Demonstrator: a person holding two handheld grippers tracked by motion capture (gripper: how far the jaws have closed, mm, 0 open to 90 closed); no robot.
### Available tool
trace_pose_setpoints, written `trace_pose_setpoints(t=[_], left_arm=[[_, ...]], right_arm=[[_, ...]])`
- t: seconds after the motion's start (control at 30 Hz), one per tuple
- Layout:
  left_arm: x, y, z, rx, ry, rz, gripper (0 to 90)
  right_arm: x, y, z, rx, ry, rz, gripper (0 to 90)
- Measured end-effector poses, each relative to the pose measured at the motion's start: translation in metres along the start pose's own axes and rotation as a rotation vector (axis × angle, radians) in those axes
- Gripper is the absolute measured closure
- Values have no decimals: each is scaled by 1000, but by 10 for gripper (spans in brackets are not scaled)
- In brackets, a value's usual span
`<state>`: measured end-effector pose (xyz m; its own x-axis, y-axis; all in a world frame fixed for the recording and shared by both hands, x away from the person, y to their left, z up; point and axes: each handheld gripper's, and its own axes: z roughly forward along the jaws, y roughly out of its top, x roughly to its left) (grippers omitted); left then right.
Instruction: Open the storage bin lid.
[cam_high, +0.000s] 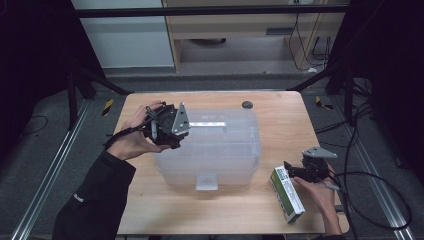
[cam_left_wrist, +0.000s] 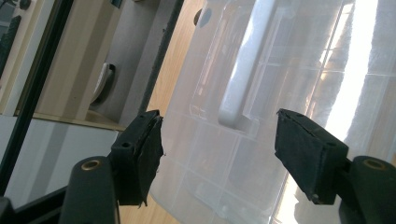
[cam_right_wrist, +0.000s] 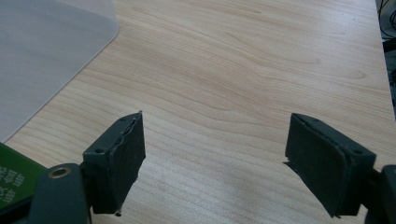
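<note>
A clear plastic storage box with a gridded lid stands in the middle of the wooden table. Its white handle lies flat in a recess on the lid. My left gripper hovers over the box's left end, open, with the handle's end ahead between its jaws. A green and white carton lies flat near the table's front right corner. My right gripper sits just beside the carton's far end, open over bare wood, with a corner of the carton at its left.
A small dark round thing lies on the table behind the box. A front latch hangs at the box's near side. Black frame legs and cables stand on the floor around the table, and a wooden cabinet is beyond.
</note>
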<state>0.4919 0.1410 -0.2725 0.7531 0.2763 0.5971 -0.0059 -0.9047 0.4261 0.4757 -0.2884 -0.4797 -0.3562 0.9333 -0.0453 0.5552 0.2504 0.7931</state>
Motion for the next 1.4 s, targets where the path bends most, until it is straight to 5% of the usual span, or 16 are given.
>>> trace_pose_setpoints(t=[0.63,1.4], left_arm=[[-4,13,16,28,8,51,367],[-11,16,40,71,26,135,558]], right_arm=[[0,0,1,-3,9,-5,221],[1,-1,2,12,19,-16,242]])
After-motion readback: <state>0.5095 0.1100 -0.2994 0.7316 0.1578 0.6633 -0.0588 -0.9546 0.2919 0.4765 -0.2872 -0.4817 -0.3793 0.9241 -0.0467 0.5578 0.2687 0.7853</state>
